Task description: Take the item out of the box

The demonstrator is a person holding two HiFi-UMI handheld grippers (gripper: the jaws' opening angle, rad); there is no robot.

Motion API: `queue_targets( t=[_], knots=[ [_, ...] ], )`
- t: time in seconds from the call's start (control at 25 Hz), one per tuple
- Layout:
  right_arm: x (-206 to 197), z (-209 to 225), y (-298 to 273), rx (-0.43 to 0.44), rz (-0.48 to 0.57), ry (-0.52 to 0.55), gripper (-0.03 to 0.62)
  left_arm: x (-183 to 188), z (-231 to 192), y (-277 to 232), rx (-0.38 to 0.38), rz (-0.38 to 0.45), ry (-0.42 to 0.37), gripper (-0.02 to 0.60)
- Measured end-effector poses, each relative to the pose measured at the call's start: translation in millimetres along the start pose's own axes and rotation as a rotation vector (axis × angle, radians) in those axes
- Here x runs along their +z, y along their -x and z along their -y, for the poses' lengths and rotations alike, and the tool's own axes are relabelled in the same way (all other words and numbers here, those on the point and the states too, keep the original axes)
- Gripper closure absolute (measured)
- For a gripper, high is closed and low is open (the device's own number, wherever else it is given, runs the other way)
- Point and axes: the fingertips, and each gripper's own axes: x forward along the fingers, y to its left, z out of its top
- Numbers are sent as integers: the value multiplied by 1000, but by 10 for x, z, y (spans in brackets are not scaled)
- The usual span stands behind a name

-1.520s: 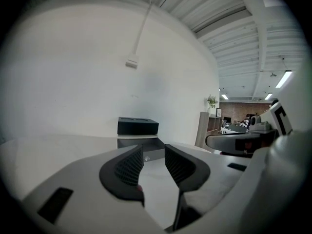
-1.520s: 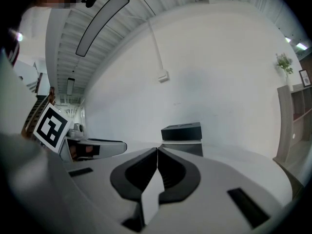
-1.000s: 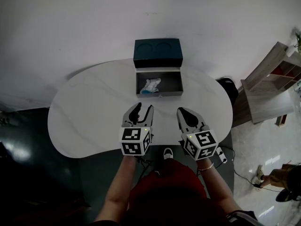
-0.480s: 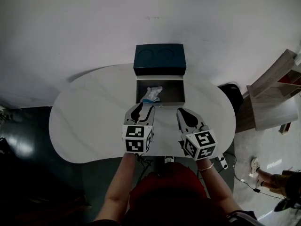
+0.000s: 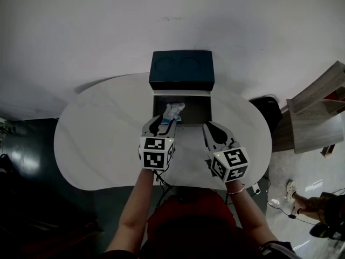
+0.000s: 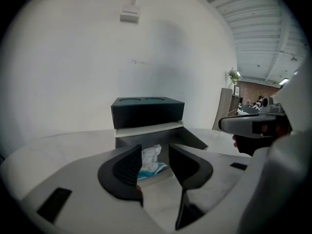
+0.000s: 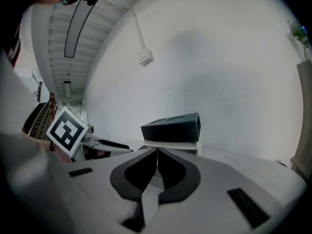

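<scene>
Softness rules here: the crumpled white-and-blue packet [image 5: 172,112] in the left half of the open dark teal box [image 5: 198,108] looks light and limp, so pinch its raised middle fold. Your left gripper [image 5: 164,121] hangs near it, jaws apart and empty; your right gripper [image 7: 157,152] has its jaws together, holding nothing.

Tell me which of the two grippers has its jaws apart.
The left gripper: its jaws stand apart, aimed at the white item in the open box, not touching it. The right gripper has its jaws pressed together.
</scene>
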Motion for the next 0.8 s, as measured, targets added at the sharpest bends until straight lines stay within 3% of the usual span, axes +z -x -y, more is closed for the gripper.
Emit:
queue_targets(
  t=[0.8],
  knots=[
    [-106, 319, -366, 15, -61, -58, 579, -155, -36, -683, -39, -231, -169, 403]
  ],
)
